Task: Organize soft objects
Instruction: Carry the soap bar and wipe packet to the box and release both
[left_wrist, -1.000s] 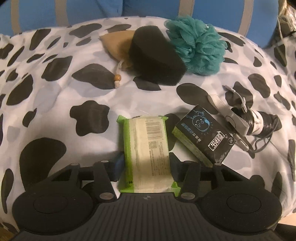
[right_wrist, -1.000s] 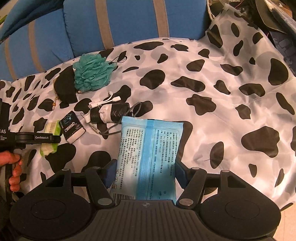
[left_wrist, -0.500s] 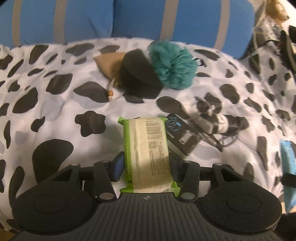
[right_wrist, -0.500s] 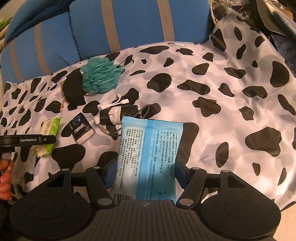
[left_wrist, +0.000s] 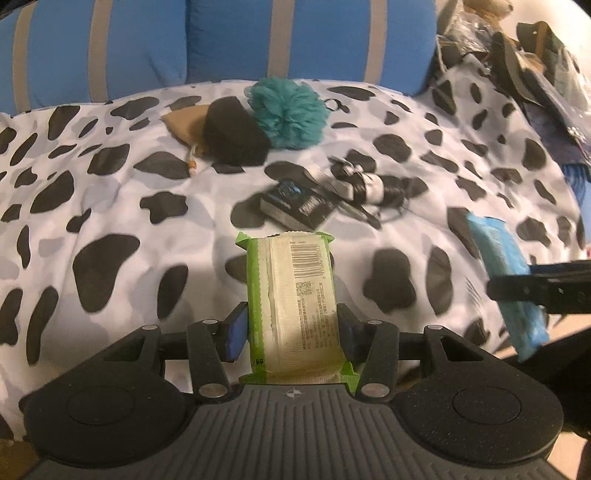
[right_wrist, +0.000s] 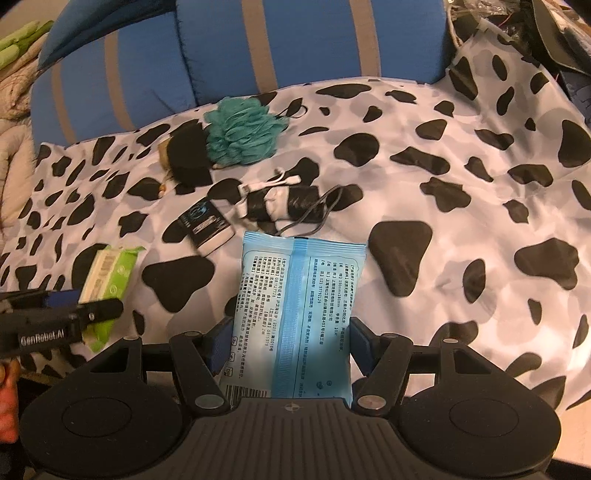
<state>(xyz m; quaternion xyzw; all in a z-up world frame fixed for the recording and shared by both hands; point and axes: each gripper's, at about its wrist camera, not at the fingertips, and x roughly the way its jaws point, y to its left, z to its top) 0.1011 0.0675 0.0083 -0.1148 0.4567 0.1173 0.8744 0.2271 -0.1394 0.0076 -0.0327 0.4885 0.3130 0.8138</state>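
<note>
My left gripper is shut on a green tissue pack, barcode side up, lifted over the cow-print cover. My right gripper is shut on a pale blue wipes pack. In the right wrist view the left gripper shows at the left edge with the green pack in it. The blue pack appears at the right edge of the left wrist view. Farther back lie a teal bath pouf, a black sponge and a tan drawstring pouch.
A small black box and a black-and-white bundle with cables lie mid-cover. Blue striped cushions stand behind. Dark clutter is piled at the far right. A person's fingers show at the lower left.
My left gripper has pulled back and up with the green pack, so the objects look smaller and farther. The right gripper has drifted slightly with the blue pack, which now shows in the left wrist view.
</note>
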